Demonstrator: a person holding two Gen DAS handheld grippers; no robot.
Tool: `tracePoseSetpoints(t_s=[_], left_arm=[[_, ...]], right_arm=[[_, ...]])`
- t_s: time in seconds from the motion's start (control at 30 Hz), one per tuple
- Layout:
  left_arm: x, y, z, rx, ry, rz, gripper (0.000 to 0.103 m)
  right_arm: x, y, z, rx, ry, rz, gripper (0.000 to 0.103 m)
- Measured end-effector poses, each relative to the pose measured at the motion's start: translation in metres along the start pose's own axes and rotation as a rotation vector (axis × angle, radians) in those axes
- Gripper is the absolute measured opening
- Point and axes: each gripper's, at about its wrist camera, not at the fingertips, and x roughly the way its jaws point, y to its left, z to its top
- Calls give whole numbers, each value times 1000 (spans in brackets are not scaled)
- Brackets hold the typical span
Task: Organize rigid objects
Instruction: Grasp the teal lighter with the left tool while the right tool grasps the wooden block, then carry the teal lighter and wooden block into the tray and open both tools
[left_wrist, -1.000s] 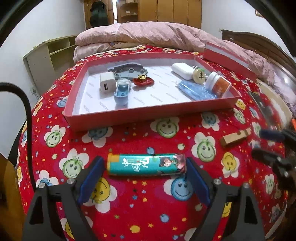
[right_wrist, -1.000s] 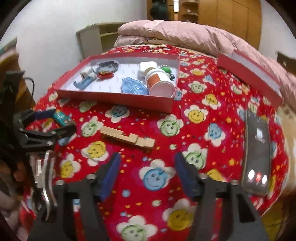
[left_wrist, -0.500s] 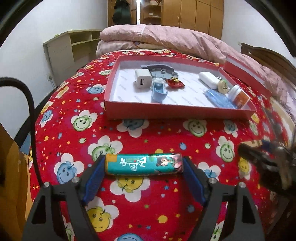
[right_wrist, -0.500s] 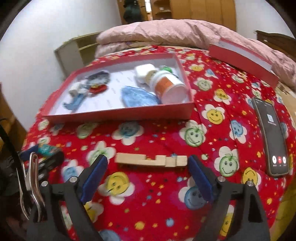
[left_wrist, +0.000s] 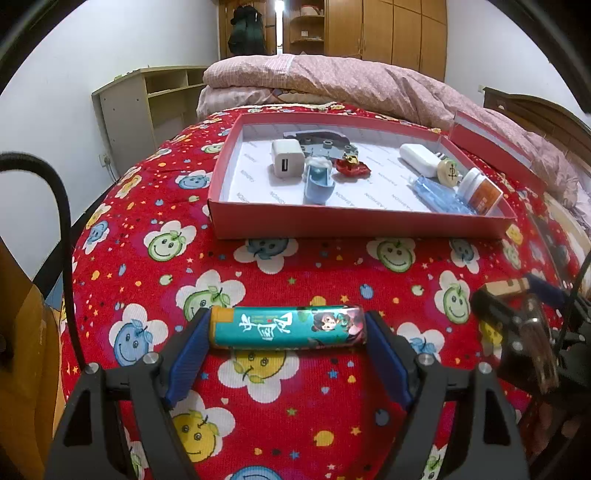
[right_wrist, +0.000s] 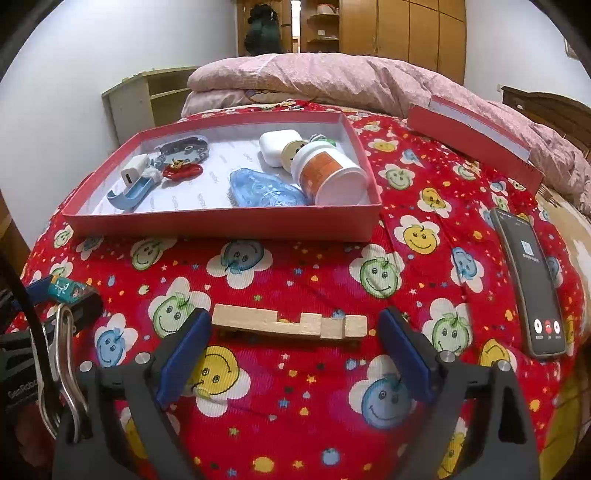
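Observation:
My left gripper (left_wrist: 288, 338) is shut on a teal tube (left_wrist: 288, 326) with a cartoon print, held crosswise by its ends a little above the red smiley bedspread. My right gripper (right_wrist: 293, 341) is open, its blue pads on either side of a notched wooden block (right_wrist: 290, 325) that lies on the bedspread; the left pad is at the block's end, the right pad stands apart. The red tray (left_wrist: 354, 223) lies ahead with a white charger (left_wrist: 286, 162), blue holder (left_wrist: 317, 181), red trinket (left_wrist: 352, 168), white case (left_wrist: 419, 158) and white jar (right_wrist: 330, 173) inside. The tray also shows in the right wrist view (right_wrist: 221, 223).
A phone (right_wrist: 530, 280) with a lit screen lies right of the wooden block. The tray's red lid (right_wrist: 472, 136) leans at the back right by a pink quilt (left_wrist: 332, 81). A shelf unit (left_wrist: 147, 99) stands at the left wall.
Both grippers have drawn back and risen a little from the tray. My left gripper closed on the teal tube. My right gripper has come level with the wooden block, straddling it.

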Motion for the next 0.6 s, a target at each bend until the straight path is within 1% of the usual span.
tracePoseSetpoints(t_s=[0.1, 0.17, 0.6], left_arm=[[0, 0, 0, 0, 0, 0, 85], [0, 0, 0, 0, 0, 0, 85], [0, 0, 0, 0, -2, 1, 85]], right_arm=[[-2, 0, -2, -4, -11, 4, 86], [-4, 0, -2, -4, -21, 7, 79], [-5, 0, -2, -3, -24, 6, 79]])
